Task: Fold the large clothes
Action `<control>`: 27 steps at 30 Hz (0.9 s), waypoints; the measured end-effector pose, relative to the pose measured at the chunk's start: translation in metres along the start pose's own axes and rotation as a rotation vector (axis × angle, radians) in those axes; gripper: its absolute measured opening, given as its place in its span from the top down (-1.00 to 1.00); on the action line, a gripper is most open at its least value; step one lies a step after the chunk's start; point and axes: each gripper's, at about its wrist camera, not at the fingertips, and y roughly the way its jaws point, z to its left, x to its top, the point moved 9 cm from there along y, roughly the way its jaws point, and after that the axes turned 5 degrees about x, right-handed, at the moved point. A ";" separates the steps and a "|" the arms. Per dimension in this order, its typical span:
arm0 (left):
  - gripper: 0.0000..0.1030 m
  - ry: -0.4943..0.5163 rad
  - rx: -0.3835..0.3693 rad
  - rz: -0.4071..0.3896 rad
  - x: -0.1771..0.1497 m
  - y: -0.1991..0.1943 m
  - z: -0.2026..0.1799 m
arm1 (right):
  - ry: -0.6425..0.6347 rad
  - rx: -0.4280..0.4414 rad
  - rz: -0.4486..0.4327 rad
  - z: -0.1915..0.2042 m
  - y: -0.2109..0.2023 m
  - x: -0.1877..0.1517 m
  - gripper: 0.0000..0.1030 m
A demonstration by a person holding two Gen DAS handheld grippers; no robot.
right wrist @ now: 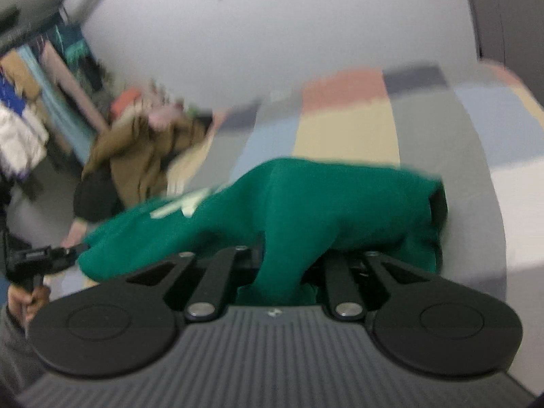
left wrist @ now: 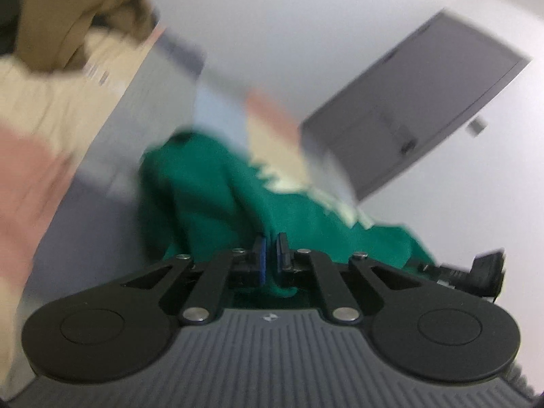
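Between the blue pads of my left gripper [left wrist: 271, 255] a thin fold of the green garment [left wrist: 217, 197] is pinched, the jaws pressed almost together. My right gripper [right wrist: 284, 268] is also clamped on a thicker bunch of the same green cloth, which hides its fingertips. The garment hangs between both claws, lifted above the patchwork cover [right wrist: 346, 125] of the bed. A brown jacket [right wrist: 136, 156] lies further back on the cover. Both views are blurred.

Green garment [right wrist: 306, 204]: matt, seemingly fleecy cloth; tongs [left wrist: 271, 255]: matt plastic.
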 end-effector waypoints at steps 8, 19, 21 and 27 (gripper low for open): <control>0.87 0.045 0.216 0.260 -0.055 0.022 0.015 | 0.049 -0.041 0.263 -0.010 0.007 -0.052 0.60; -0.88 0.012 0.140 0.144 -0.003 -0.003 -0.001 | 0.221 -0.067 0.058 -0.058 -0.031 -0.003 -0.70; -0.90 -0.064 0.156 0.081 0.017 0.010 0.012 | 0.299 -0.078 0.023 -0.079 -0.018 0.005 -0.70; -0.92 -0.285 0.168 0.057 0.044 0.075 0.059 | 0.397 -0.079 0.120 -0.123 0.070 -0.002 -0.70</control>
